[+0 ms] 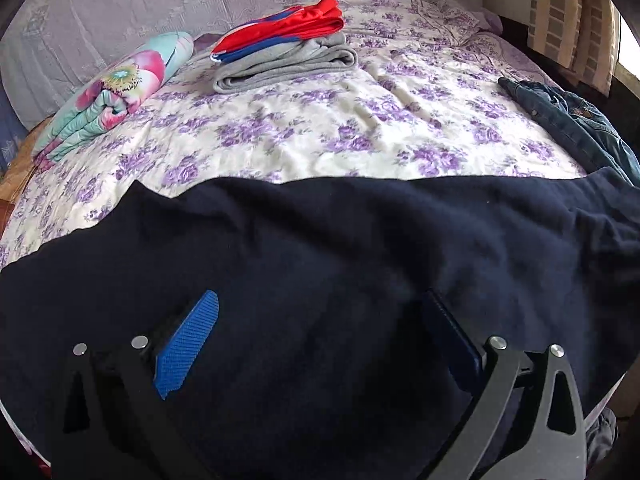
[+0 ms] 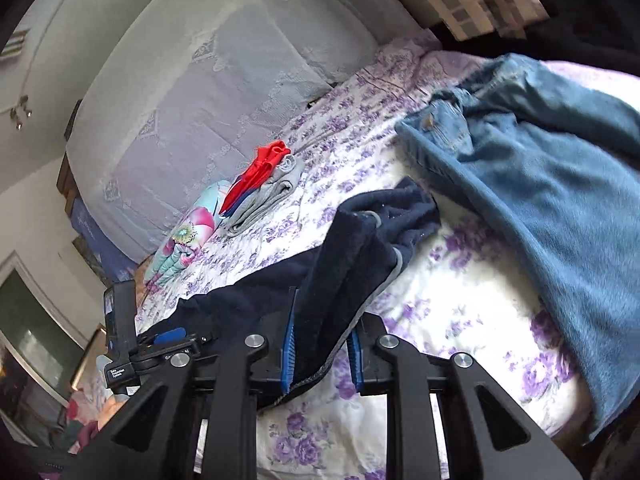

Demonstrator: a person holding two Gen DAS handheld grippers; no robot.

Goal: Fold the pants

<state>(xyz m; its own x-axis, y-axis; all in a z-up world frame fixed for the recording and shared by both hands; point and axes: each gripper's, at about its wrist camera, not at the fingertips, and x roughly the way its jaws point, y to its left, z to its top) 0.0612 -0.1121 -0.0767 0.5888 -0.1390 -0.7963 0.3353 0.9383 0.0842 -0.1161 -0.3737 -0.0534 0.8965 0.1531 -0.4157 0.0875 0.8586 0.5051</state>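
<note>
Dark navy pants (image 1: 320,264) lie spread across the near part of the bed. My left gripper (image 1: 320,312) hovers over them with its blue-padded fingers (image 1: 188,340) wide apart and nothing between them. In the right wrist view, my right gripper (image 2: 322,344) has its jaws closed on a bunched edge of the navy pants (image 2: 360,236), with the grey-lined waistband hanging between the pads and lifted off the sheet. The left gripper (image 2: 160,340) shows at the left of that view.
The bed has a purple floral sheet (image 1: 320,128). A folded stack of grey and red-blue clothes (image 1: 284,52) and a rolled floral blanket (image 1: 112,96) lie near the headboard. Blue jeans (image 2: 540,184) lie crumpled at the right side, also in the left wrist view (image 1: 580,124).
</note>
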